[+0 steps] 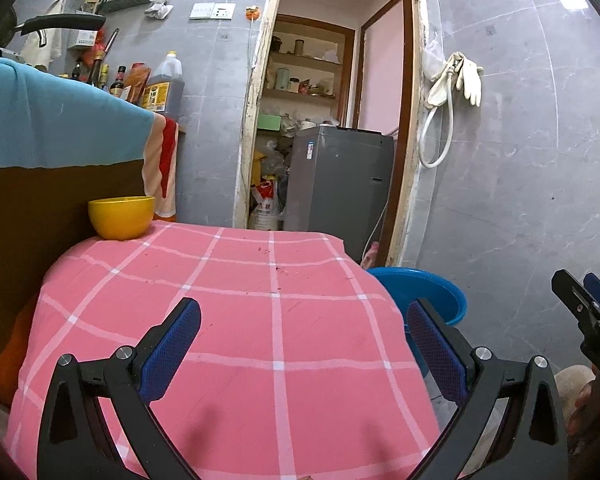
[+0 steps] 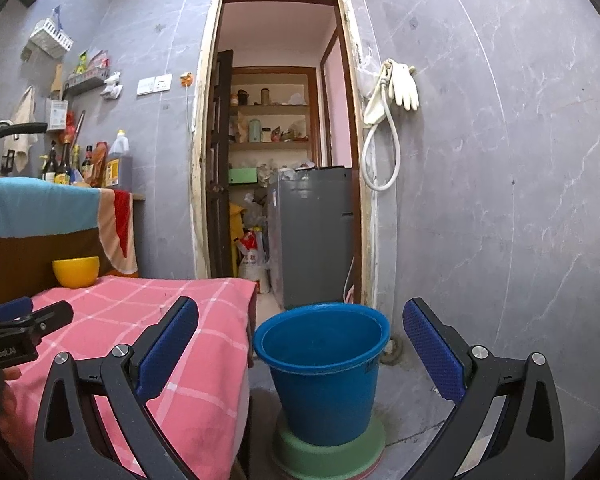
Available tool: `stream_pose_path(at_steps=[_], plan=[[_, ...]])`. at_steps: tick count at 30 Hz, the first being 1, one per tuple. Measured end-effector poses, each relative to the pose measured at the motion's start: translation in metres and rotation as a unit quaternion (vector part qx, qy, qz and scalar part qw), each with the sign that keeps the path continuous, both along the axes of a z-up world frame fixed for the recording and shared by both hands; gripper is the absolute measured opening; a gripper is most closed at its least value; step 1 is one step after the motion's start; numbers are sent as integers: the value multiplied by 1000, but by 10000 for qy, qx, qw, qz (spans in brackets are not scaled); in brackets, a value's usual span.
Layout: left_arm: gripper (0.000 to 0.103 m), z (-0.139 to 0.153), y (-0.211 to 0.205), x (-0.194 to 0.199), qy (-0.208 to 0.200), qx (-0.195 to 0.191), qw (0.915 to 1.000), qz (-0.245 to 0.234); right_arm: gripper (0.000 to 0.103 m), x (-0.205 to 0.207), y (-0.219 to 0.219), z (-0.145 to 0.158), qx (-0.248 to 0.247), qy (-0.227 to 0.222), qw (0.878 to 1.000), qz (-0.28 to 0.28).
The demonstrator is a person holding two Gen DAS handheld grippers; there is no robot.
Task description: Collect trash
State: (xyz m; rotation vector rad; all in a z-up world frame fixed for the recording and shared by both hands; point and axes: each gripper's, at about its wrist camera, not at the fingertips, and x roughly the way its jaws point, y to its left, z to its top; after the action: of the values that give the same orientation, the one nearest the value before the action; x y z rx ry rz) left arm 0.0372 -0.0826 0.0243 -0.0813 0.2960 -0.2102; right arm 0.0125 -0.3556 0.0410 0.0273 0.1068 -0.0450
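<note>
At the far left a yellow bowl [image 1: 121, 218] sits on the back corner of a table covered with a pink checked cloth [image 1: 236, 320], against a brown board draped with a blue cloth [image 1: 56, 124]. The left gripper [image 1: 304, 344] hangs over the near part of the pink cloth with its blue-padded fingers [image 1: 172, 344] spread wide and nothing between them. A few dark crumbs [image 1: 276, 268] lie scattered on the cloth toward its far edge, well ahead of those fingers; they are too small to tell what they are. Just beside the table's right edge, down on the floor, stands a blue bucket [image 2: 324, 364] on a green round base [image 2: 328, 456]; its inside looks bare. The right gripper [image 2: 300, 344] is held in front of the bucket, its fingers also spread wide and holding nothing, one over the table edge and the other over the floor. Behind, an open doorway [image 2: 276, 140] shows a grey machine [image 2: 316, 236], and pale gloves [image 2: 404, 86] hang on the wall to the right.
</note>
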Motion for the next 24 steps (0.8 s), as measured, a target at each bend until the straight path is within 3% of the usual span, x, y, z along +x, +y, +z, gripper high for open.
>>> stream_pose_path(at_steps=[24], plan=[[101, -11, 0, -12, -89, 57, 9998, 168, 103, -2, -8, -15, 92, 120, 9998, -162]])
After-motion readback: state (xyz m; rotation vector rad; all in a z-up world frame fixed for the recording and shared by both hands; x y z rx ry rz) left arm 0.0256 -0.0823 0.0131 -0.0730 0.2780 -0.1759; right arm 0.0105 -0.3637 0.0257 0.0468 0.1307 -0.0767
